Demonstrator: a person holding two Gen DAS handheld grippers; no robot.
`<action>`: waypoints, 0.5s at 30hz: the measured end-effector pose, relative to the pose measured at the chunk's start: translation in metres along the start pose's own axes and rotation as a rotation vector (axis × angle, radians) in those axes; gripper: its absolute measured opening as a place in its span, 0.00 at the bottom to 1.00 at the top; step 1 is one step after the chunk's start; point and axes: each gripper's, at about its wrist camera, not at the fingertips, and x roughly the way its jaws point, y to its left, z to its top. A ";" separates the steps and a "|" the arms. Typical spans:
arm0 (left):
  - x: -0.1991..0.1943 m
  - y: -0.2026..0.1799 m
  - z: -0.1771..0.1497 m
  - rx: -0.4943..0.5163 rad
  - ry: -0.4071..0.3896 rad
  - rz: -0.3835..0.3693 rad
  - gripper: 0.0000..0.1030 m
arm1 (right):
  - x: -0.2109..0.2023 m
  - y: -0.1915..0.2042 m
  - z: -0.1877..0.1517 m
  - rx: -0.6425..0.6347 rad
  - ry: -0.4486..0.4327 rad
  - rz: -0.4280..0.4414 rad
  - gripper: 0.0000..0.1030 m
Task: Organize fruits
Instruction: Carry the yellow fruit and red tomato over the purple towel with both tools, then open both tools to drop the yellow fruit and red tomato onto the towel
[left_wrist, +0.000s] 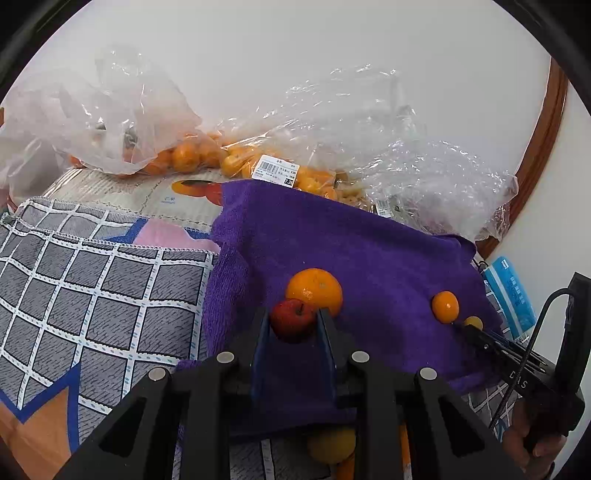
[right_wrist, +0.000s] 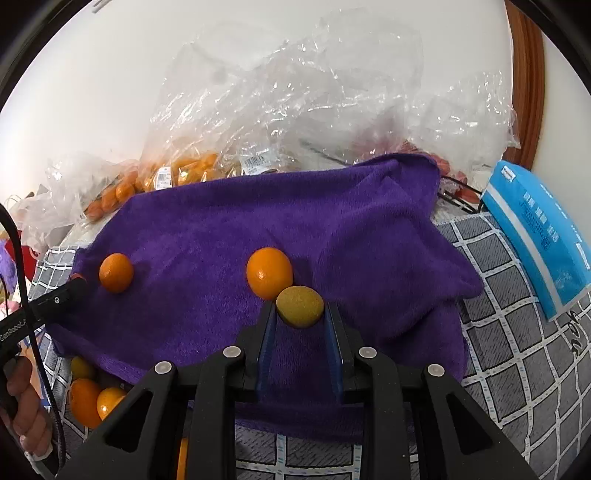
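A purple towel (left_wrist: 369, 258) (right_wrist: 221, 229) lies spread over the bed. In the left wrist view my left gripper (left_wrist: 292, 317) is shut on a small red apple (left_wrist: 291, 325), low over the towel and right in front of a large orange (left_wrist: 314, 290). In the right wrist view my right gripper (right_wrist: 299, 308) is shut on a dull yellow round fruit (right_wrist: 300, 308), just in front of a smaller orange (right_wrist: 269, 273) (left_wrist: 445, 305). Each gripper shows at the edge of the other's view: left gripper (right_wrist: 77, 282), right gripper (left_wrist: 467, 326). The large orange (right_wrist: 116, 272) sits beside the left gripper.
Clear plastic bags (left_wrist: 332, 122) (right_wrist: 288, 92) holding several small oranges (left_wrist: 184, 157) are heaped at the back by the white wall. A grey checked cloth (left_wrist: 92, 288) surrounds the towel. A blue tissue pack (right_wrist: 535, 236) lies right. Loose fruits (right_wrist: 88, 398) lie at the towel's near left corner.
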 end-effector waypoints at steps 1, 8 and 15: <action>0.000 0.000 0.000 0.001 0.000 0.000 0.24 | 0.000 0.000 0.000 0.001 0.000 0.000 0.26; -0.002 -0.003 0.000 0.018 -0.014 -0.004 0.27 | -0.007 -0.006 0.001 0.025 -0.021 -0.002 0.48; -0.016 -0.007 0.002 0.031 -0.083 -0.002 0.49 | -0.020 -0.010 0.005 0.062 -0.063 -0.013 0.56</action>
